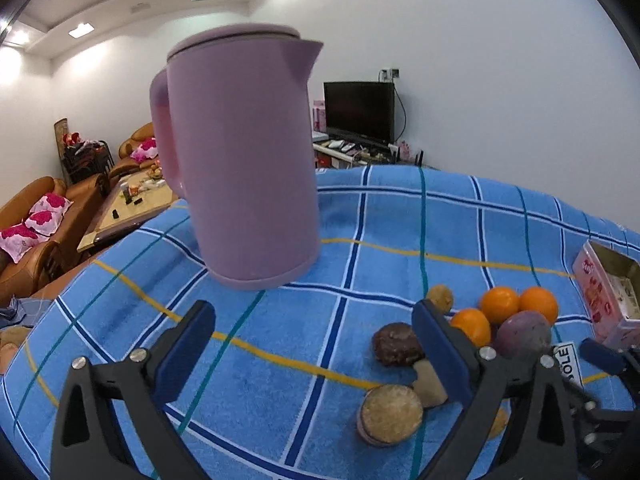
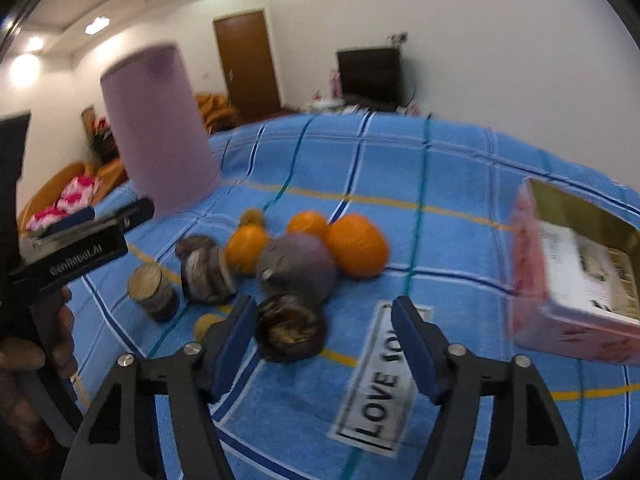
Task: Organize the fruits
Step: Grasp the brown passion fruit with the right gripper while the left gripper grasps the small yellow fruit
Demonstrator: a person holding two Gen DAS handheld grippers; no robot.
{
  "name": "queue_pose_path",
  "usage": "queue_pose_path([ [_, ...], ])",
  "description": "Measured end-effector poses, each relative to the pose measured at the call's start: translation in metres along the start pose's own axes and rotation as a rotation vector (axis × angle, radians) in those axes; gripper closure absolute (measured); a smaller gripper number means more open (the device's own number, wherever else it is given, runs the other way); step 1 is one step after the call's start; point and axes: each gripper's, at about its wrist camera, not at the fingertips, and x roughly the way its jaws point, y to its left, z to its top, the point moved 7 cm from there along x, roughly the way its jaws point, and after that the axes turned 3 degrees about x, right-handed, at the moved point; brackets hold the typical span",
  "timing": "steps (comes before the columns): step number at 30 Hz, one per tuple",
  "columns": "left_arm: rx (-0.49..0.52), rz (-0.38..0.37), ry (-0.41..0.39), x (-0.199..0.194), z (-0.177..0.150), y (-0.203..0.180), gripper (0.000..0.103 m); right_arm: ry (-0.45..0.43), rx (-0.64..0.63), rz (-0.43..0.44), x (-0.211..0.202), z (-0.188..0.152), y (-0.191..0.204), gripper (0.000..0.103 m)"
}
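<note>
A heap of fruit lies on the blue checked cloth (image 1: 280,360). It holds three oranges (image 2: 357,246), a large purple fruit (image 2: 298,268) and several dark brown and tan round pieces (image 2: 290,328). In the left wrist view the oranges (image 1: 500,304) and purple fruit (image 1: 524,336) lie to the right, behind the right finger. My left gripper (image 1: 316,344) is open and empty above the cloth, in front of a pink kettle (image 1: 240,160). My right gripper (image 2: 324,332) is open and empty, just before the nearest dark fruit.
An open pink box (image 2: 576,272) stands on the cloth to the right of the fruit. A "LOVE YOU" label (image 2: 380,380) is sewn on the cloth. The left gripper's body (image 2: 68,256) shows at the left of the right wrist view. Sofas and a TV stand beyond the table.
</note>
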Motion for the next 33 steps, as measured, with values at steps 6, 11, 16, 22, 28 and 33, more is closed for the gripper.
queue_pose_path([
  [6,0.037,-0.079,0.003,-0.002,0.000,-0.018,0.013,0.091,-0.032,0.026,0.020,-0.008,0.015,0.043],
  [11,0.040,-0.133,-0.010,-0.005,0.002,-0.027,0.014,0.133,0.030,0.078,0.023,-0.016,0.005,0.057],
  [16,-0.022,-0.219,-0.012,-0.009,0.002,-0.026,0.023,0.083,0.108,0.089,0.006,-0.010,-0.014,0.057],
  [22,0.106,-0.383,-0.009,-0.029,-0.011,-0.070,0.034,-0.115,0.094,-0.075,-0.034,0.013,-0.046,0.057],
  [28,0.268,-0.456,0.064,-0.035,-0.031,-0.117,0.054,-0.197,0.019,-0.163,-0.053,0.024,-0.053,0.057],
  [33,0.279,-0.444,0.165,-0.018,-0.049,-0.122,0.058,-0.195,0.015,-0.141,-0.056,0.025,-0.052,0.057],
])
